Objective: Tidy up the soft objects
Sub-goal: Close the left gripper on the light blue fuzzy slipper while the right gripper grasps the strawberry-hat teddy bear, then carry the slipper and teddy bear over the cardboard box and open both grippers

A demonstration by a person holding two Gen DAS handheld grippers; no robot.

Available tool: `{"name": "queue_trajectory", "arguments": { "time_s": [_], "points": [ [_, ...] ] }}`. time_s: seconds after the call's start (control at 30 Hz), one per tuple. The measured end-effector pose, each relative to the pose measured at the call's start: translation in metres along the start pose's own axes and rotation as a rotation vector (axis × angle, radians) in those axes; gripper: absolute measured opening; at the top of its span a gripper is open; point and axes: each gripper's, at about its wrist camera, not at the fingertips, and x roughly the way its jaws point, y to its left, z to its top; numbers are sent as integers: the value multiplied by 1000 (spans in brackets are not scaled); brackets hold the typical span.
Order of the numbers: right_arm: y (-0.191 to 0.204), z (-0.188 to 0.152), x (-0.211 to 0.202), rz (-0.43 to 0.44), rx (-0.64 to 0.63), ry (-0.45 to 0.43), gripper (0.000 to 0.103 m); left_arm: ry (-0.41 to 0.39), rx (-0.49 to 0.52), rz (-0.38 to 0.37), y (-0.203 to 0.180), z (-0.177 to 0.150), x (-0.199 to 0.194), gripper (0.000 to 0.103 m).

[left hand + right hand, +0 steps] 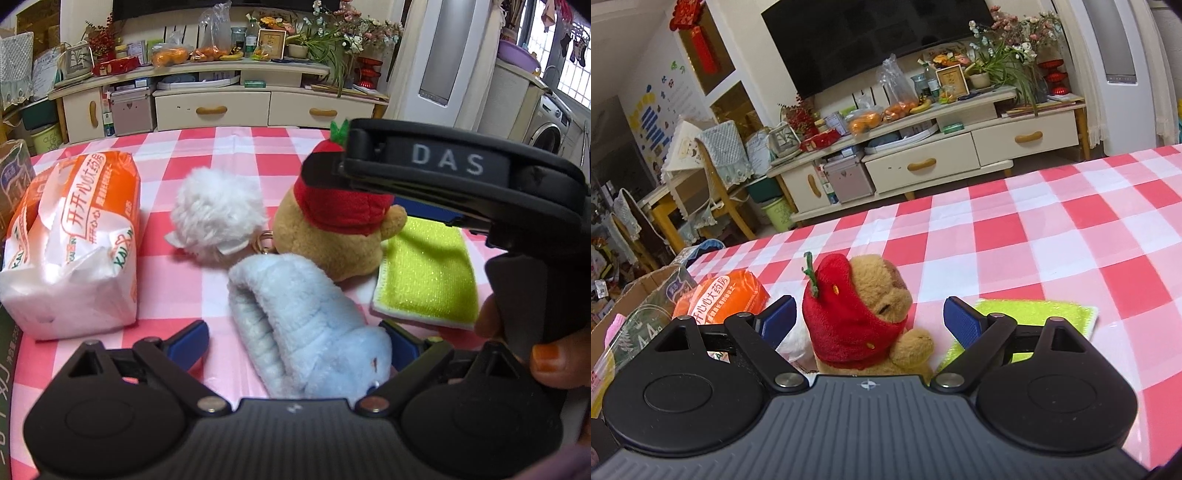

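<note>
On the red-and-white checked table, a light blue fluffy towel roll [295, 321] lies between the wide-apart fingers of my left gripper [295, 343], which is open. A brown plush bear with a red strawberry hood [332, 236] stands behind it, next to a white fluffy pompom [218, 218] and a yellow-green cloth [424, 280]. My right gripper [870, 319] is open around the bear [864, 317], fingers apart on either side without touching. The right gripper's body [461, 177] hangs over the bear in the left wrist view.
An orange-and-white tissue pack [74, 243] lies at the left of the table and also shows in the right wrist view [720, 295]. A cardboard box [631, 314] with packets stands off the left edge. A TV cabinet [221, 99] stands beyond the table.
</note>
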Motion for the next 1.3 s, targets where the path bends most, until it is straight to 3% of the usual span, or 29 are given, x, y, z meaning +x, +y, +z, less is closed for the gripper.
{"name": "queue_trajectory", "arguments": {
  "time_s": [0.27,0.4,0.63,0.7,1.3],
  "points": [
    [7,-4,1,-14,-21,16,103,6,7,24,6,1,2,79],
    [12,-7,0,-40,-64,21,103,0,18,31,9,0,-1,67],
    [20,-11,-9,-57,-124,18,78,-16,9,16,18,-1,-8,51],
    [21,-12,-11,-55,-135,19,76,-21,9,12,19,-2,-10,49],
    [21,-22,-24,-70,-63,40,75,-41,-65,-29,43,-8,-41,46]
  ]
}}
